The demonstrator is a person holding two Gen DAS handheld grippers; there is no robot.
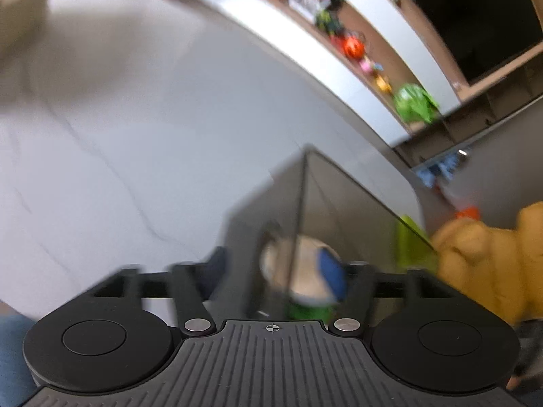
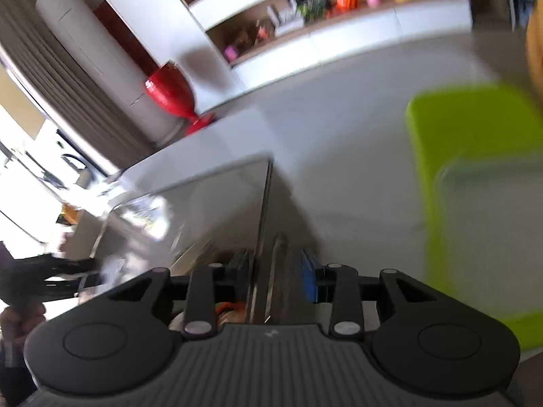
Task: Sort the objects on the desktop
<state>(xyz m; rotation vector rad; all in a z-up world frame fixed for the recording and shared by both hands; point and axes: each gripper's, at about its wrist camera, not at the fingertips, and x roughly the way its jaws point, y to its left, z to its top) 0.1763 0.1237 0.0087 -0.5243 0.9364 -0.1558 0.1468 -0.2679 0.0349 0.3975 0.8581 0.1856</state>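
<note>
Both views are blurred. In the left wrist view a smoky clear box (image 1: 325,196) stands on the white table, its corner pointing at me. My left gripper (image 1: 275,271) is open, its fingers wide apart astride that corner. A round beige thing (image 1: 298,271) with green under it sits between them, close to the blue pad (image 1: 334,278); whether they touch I cannot tell. In the right wrist view my right gripper (image 2: 275,271) is open a little, and the clear box's (image 2: 210,203) thin wall edge runs between the fingers without being pressed. Something orange (image 2: 230,307) shows low inside the box.
A lime-green bin (image 2: 475,169) stands to the right of the box, also seen as the green bin (image 1: 410,240). A person's yellow sleeve (image 1: 492,257) is beside it. Beyond the table are a toy shelf (image 1: 356,47) and a red vase (image 2: 169,91).
</note>
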